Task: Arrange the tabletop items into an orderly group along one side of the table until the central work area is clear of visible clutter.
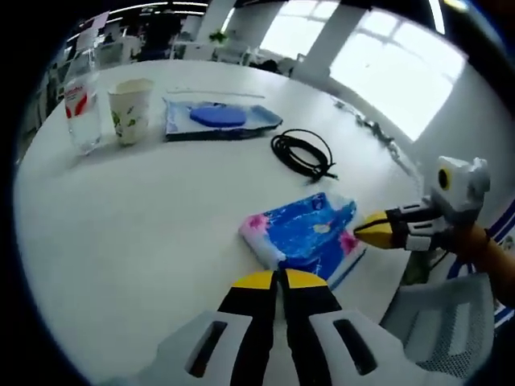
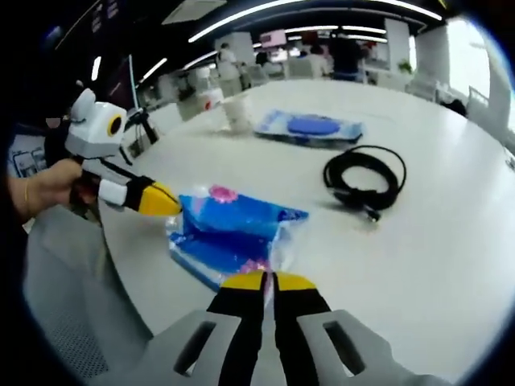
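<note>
Blue floral packet (image 1: 304,235) lies at the table (image 1: 145,217) edge, between both tools. Left gripper (image 1: 279,279) jaws closed, empty, just beside it. Right gripper (image 2: 268,281) jaws closed at its near edge, grip unclear.

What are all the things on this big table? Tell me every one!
Round white table: one, white, under everything.
Clear plastic bottle with red label: one, far edge, beside the cup.
Paper cup with green leaf print: one, cream, next to the bottle.
Flat blue plastic packet with a dark blue oval: one, far side, right of the cup.
Coiled black cable: one, black, middle of the table.
Blue plastic pack with pink flowers: one, near edge, between the grippers.
Grey mesh chair: one, beside the table.
People: several, far background.
Left gripper: yellow tips, shut.
Right gripper: yellow tips, shut.
</note>
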